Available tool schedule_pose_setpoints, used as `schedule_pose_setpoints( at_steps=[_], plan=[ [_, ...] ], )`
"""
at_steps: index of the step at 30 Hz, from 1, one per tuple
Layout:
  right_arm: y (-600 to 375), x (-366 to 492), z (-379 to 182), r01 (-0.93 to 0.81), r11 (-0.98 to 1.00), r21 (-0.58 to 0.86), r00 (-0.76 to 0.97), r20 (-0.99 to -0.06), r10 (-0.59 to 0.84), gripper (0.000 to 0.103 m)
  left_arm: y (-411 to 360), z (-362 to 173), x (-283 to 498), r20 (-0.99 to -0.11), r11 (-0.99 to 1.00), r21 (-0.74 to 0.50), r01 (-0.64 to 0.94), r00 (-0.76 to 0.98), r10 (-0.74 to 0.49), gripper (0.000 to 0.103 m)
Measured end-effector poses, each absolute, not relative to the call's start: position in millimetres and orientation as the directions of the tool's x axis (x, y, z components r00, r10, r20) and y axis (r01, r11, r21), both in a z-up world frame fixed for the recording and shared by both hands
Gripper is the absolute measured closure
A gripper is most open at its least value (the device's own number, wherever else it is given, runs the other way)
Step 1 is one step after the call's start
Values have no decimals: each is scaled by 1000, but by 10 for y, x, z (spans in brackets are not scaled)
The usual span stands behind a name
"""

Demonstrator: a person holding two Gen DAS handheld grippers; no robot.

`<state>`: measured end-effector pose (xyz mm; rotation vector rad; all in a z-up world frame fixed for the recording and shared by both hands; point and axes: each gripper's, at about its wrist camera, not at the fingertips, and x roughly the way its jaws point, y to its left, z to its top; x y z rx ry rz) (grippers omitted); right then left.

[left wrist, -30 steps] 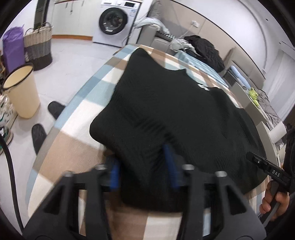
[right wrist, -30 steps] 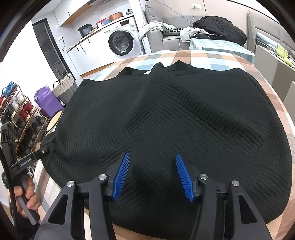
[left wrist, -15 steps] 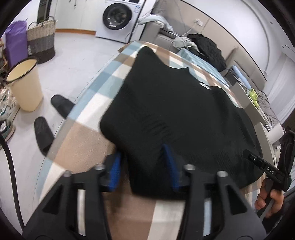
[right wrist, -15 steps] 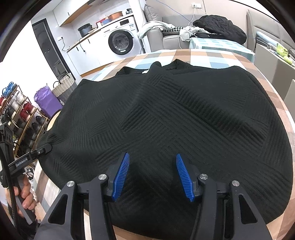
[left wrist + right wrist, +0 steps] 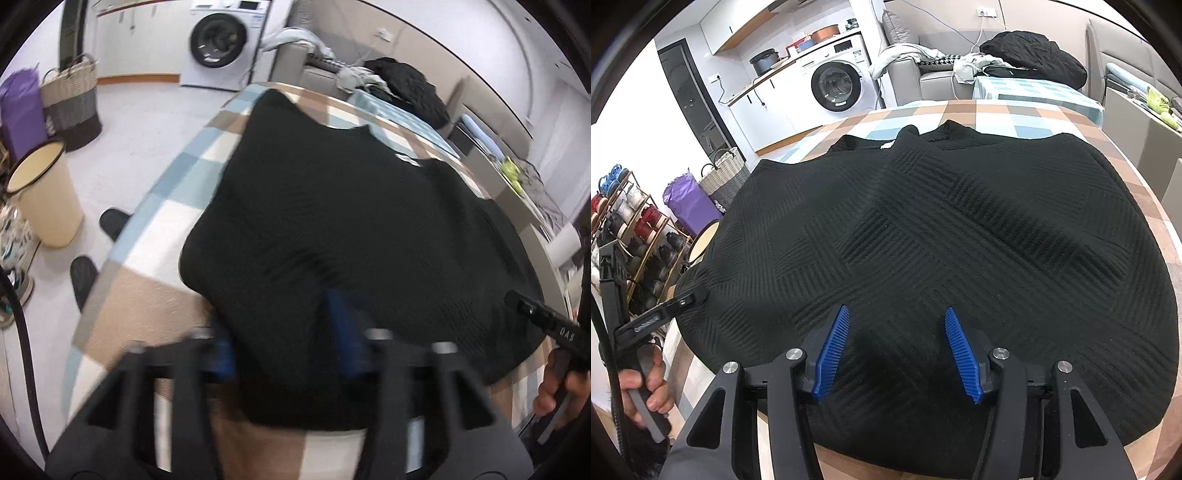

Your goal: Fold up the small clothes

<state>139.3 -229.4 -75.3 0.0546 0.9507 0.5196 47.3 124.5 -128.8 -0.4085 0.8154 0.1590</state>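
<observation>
A black textured knit garment (image 5: pixel 942 229) lies spread over the checked tablecloth (image 5: pixel 997 118). In the left wrist view its near left corner (image 5: pixel 280 317) is bunched between the blue pads of my left gripper (image 5: pixel 284 343), whose jaws are closing on the cloth; the picture there is blurred. The right wrist view shows that left gripper (image 5: pixel 689 297) pinching the garment's left edge. My right gripper (image 5: pixel 895 350) stands open just over the near hem, its blue pads apart and not pressing the cloth. It also shows at the right edge of the left wrist view (image 5: pixel 546 325).
A cream bin (image 5: pixel 44 199), a woven basket (image 5: pixel 70 99) and slippers (image 5: pixel 114 221) are on the floor to the left. A washing machine (image 5: pixel 838 85) and a sofa with clothes (image 5: pixel 1030 55) stand behind. A shoe rack (image 5: pixel 631 229) is at far left.
The left gripper shifted a little with the garment's left corner and came back to about where it was. The right gripper has stayed still and open.
</observation>
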Motion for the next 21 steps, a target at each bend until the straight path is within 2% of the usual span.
schedule_pose_setpoints(
  at_steps=[10, 13, 18, 21],
  plan=[
    [-2323, 1400, -833, -403, 872, 278, 448, -771, 453, 47, 1358, -988, 333, -671, 908, -302, -292, 741, 15, 89],
    [-2316, 1392, -830, -408, 873, 267, 454, -771, 447, 46, 1233, -829, 366, -644, 929, -266, -257, 764, 27, 89],
    [-2409, 1392, -754, -392, 870, 297, 455, -760, 465, 46, 920, -418, 504, -571, 975, -179, -131, 821, 6, 89],
    [-2517, 1389, -679, -374, 875, 309, 476, -746, 467, 46, 512, -158, 679, -522, 995, -103, 9, 851, -61, 89]
  ],
)
